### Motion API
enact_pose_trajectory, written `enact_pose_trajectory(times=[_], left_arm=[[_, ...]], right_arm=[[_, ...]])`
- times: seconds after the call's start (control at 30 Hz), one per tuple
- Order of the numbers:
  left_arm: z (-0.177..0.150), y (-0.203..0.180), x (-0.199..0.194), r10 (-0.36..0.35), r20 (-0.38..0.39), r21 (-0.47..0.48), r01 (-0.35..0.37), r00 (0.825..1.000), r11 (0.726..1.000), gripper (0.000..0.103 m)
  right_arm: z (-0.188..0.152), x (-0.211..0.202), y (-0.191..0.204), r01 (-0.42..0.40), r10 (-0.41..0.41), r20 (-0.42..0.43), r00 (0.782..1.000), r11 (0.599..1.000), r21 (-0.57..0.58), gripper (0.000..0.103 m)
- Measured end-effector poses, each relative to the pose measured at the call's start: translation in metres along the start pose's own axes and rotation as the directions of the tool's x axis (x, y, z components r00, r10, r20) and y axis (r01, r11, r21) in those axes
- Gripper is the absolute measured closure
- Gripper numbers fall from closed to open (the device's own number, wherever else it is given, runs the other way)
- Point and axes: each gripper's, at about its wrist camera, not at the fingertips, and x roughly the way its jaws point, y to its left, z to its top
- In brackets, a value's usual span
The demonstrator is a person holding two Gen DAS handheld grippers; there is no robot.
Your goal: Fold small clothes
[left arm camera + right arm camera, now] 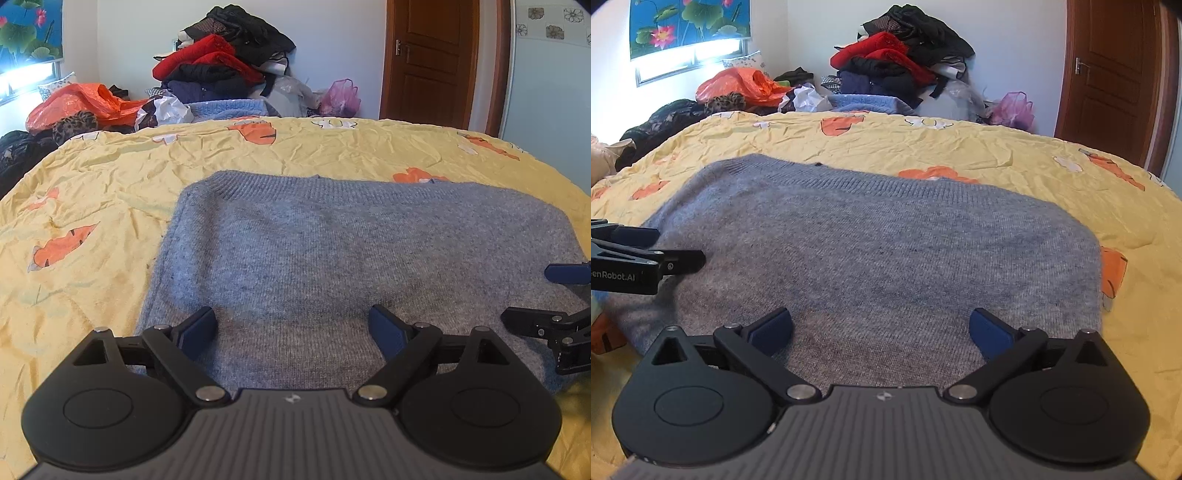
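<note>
The grey sweater lies flat on the bed, probably already part-folded. Left tool and right tool hover wide open, empty, at its 6 o'clock edge, ready to pinch.

A grey knitted sweater lies flat, folded into a rectangle, ribbed edge at its far side.

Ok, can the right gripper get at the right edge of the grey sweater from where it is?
Probably yes. The right gripper is open above the sweater, which lies flat on the yellow bedspread. Nothing lies on or beside that edge, and the left gripper is on the other side.
</note>
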Motion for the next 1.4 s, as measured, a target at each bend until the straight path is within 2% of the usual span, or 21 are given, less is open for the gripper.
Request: enact_pose_trajectory(times=[0.13, 0.33, 0.43, 0.5, 0.57, 0.63, 0.67, 0.73, 0.83, 0.87, 0.9, 1.03, 1.07, 1.13, 1.17, 1.2, 1.27, 1.3, 1.33, 1.37, 1.4], left_arm=[[0.000, 0.000, -0.006, 0.009, 0.001, -0.005, -0.009, 1.000, 1.000, 0.012], [-0.014, 0.023, -0.043, 0.019, -0.008, -0.100, -0.019, 1.000, 0.995, 0.012], [-0.025, 0.047, -0.067, 0.022, 0.004, -0.194, -0.020, 1.000, 0.981, 0.012], [-0.036, 0.065, -0.077, -0.003, -0.009, -0.300, 0.000, 1.000, 0.954, 0.012], [-0.051, 0.085, -0.082, -0.060, -0.032, -0.438, 0.040, 0.998, 0.898, 0.012], [-0.061, 0.097, -0.089, -0.101, 0.011, -0.536, 0.091, 0.995, 0.840, 0.012], [-0.064, 0.103, -0.091, -0.131, 0.028, -0.590, 0.123, 0.991, 0.798, 0.012], [-0.067, 0.115, -0.087, -0.213, 0.072, -0.690, 0.203, 0.974, 0.694, 0.012], [-0.073, 0.127, -0.071, -0.347, 0.143, -0.805, 0.313, 0.927, 0.504, 0.012], [-0.074, 0.128, -0.065, -0.376, 0.167, -0.824, 0.338, 0.912, 0.455, 0.012], [-0.073, 0.128, -0.063, -0.374, 0.185, -0.827, 0.350, 0.909, 0.440, 0.012], [-0.067, 0.125, -0.057, -0.340, 0.202, -0.835, 0.343, 0.919, 0.430, 0.012], [-0.064, 0.124, -0.055, -0.323, 0.197, -0.835, 0.331, 0.926, 0.440, 0.013], [-0.057, 0.118, -0.054, -0.260, 0.171, -0.818, 0.284, 0.950, 0.501, 0.013], [-0.054, 0.114, -0.053, -0.221, 0.155, -0.803, 0.253, 0.963, 0.539, 0.022], [-0.052, 0.110, -0.052, -0.185, 0.133, -0.786, 0.217, 0.974, 0.579, 0.036], [-0.050, 0.101, -0.050, -0.119, 0.109, -0.743, 0.160, 0.987, 0.650, 0.054], [-0.050, 0.097, -0.050, -0.097, 0.102, -0.726, 0.141, 0.990, 0.673, 0.067], [-0.051, 0.095, -0.047, -0.095, 0.089, -0.714, 0.129, 0.992, 0.688, 0.074], [-0.052, 0.094, -0.044, -0.095, 0.080, -0.711, 0.124, 0.992, 0.693, 0.089], [-0.053, 0.094, -0.042, -0.097, 0.071, -0.711, 0.118, 0.993, 0.693, 0.096]], right_arm=[[0.000, 0.000, 0.000, 0.004, -0.004, -0.001, 1.000, 1.000, -0.002, 0.000], [-0.001, -0.001, 0.000, 0.009, -0.009, 0.000, 1.000, 1.000, 0.002, 0.000], [-0.001, 0.000, -0.001, 0.008, -0.008, 0.000, 1.000, 1.000, 0.003, 0.000], [-0.001, -0.001, -0.001, 0.007, -0.007, 0.000, 1.000, 1.000, 0.004, 0.000], [-0.001, -0.001, -0.001, 0.005, -0.005, 0.001, 1.000, 1.000, 0.006, 0.000], [-0.001, -0.002, -0.002, 0.004, -0.004, 0.002, 1.000, 1.000, 0.009, 0.000], [-0.001, -0.002, -0.002, 0.003, -0.003, 0.003, 1.000, 1.000, 0.010, 0.000], [-0.001, -0.002, -0.002, 0.002, -0.002, 0.003, 1.000, 1.000, 0.011, 0.000], [-0.001, -0.002, -0.002, 0.001, -0.001, 0.004, 1.000, 1.000, 0.013, 0.000], [-0.001, -0.002, -0.003, 0.000, 0.000, 0.004, 1.000, 1.000, 0.014, 0.000], [-0.001, -0.003, -0.003, 0.000, 0.000, 0.004, 1.000, 1.000, 0.014, 0.000], [0.000, -0.003, -0.002, -0.002, 0.002, 0.005, 1.000, 1.000, 0.017, 0.000], [-0.001, -0.003, -0.002, -0.003, 0.003, 0.006, 1.000, 1.000, 0.018, 0.000], [0.000, -0.003, -0.003, -0.005, 0.005, 0.006, 1.000, 1.000, 0.019, 0.000], [0.000, -0.004, -0.003, -0.006, 0.006, 0.006, 1.000, 1.000, 0.020, 0.000], [-0.001, -0.004, -0.003, -0.007, 0.007, 0.007, 1.000, 1.000, 0.021, 0.000], [-0.001, -0.004, -0.003, -0.009, 0.009, 0.008, 1.000, 1.000, 0.024, 0.000], [-0.001, -0.004, -0.003, -0.010, 0.010, 0.008, 1.000, 1.000, 0.025, 0.000], [-0.001, -0.005, -0.004, -0.012, 0.011, 0.009, 1.000, 1.000, 0.027, 0.000], [-0.001, -0.005, -0.004, -0.012, 0.012, 0.009, 1.000, 1.000, 0.028, 0.000], [-0.001, -0.005, -0.004, -0.013, 0.013, 0.009, 1.000, 1.000, 0.028, 0.000]])
